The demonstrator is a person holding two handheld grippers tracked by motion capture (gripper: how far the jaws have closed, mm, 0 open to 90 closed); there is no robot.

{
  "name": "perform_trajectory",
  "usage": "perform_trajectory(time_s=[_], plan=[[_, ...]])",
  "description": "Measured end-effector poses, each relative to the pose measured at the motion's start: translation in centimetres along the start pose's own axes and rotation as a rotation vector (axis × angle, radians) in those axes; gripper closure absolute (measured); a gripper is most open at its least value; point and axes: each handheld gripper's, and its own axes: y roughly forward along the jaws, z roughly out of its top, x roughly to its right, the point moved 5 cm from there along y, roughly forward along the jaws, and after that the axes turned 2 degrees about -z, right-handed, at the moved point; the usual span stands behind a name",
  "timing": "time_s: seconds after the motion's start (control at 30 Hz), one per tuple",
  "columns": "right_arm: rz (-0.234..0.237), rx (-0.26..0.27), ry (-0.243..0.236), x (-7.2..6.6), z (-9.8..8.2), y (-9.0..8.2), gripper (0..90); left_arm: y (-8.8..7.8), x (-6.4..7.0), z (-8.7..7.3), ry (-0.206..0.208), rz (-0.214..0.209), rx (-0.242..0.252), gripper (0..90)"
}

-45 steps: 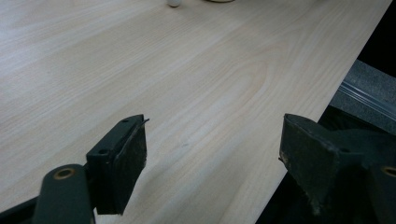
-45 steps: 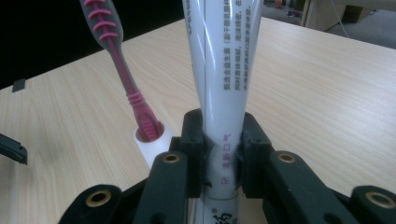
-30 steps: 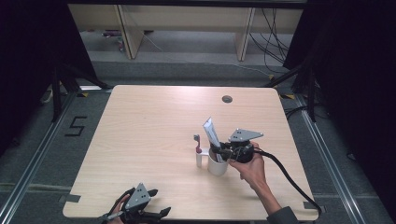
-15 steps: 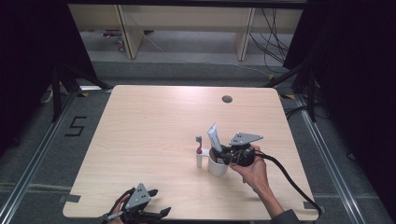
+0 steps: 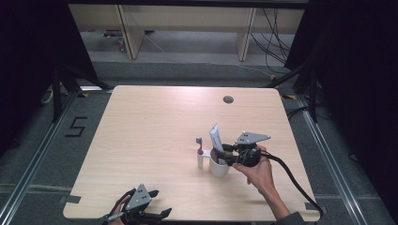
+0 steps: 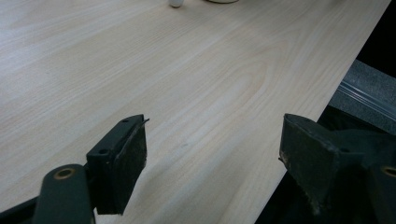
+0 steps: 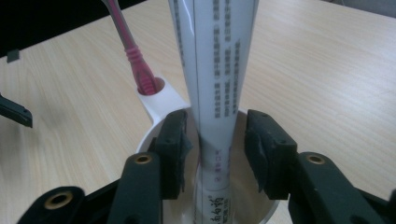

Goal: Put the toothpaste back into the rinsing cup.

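toothpaste tube (image 5: 214, 139) stands upright in the white cup (image 5: 218, 167) in the high view, with the right gripper (image 5: 224, 155) level over the cup's rim; since 1 second ago the tube has sunk lower. left gripper (image 5: 159, 215) rests near the table's (image 5: 155, 122) front edge, well apart from the cup. left gripper view: its jaws are spread wide over bare wood. right gripper view: jaws have just been opening, the tube (image 7: 215, 88) between them, a gap on each side; a pink toothbrush (image 7: 133, 53) sits in the cup's (image 7: 161, 109) side holder.

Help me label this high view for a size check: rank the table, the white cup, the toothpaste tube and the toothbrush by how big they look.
1. table, by far the largest.
2. white cup.
3. toothpaste tube, close to the cup; its lower part is hidden inside, so this order is unsure.
4. toothbrush, the thinnest.
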Motion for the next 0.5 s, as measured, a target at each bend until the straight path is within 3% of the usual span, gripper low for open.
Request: perform_trajectory(time_s=[0.2,0.33,0.37,0.4,0.5], plan=[[-0.01,0.029,-0.001,0.6,0.5,-1.0,51.8,0.0,0.0,0.0,0.002,-0.004,-0.001,22.6],[-0.007,0.036,0.034,0.6,0.4,-1.5,50.4,0.0,0.0,0.0,0.0,-0.007,0.009,22.6],[-0.028,0.052,0.006,1.0,0.5,-1.7,49.7,0.2,0.1,0.1,-0.019,-0.004,0.03,22.6],[-0.015,0.044,0.039,0.8,0.5,-1.9,49.5,0.2,0.1,0.1,-0.02,-0.005,0.029,22.6],[-0.024,0.07,0.031,1.1,0.6,-2.3,48.0,0.1,0.0,0.1,-0.022,0.003,0.019,22.6]])
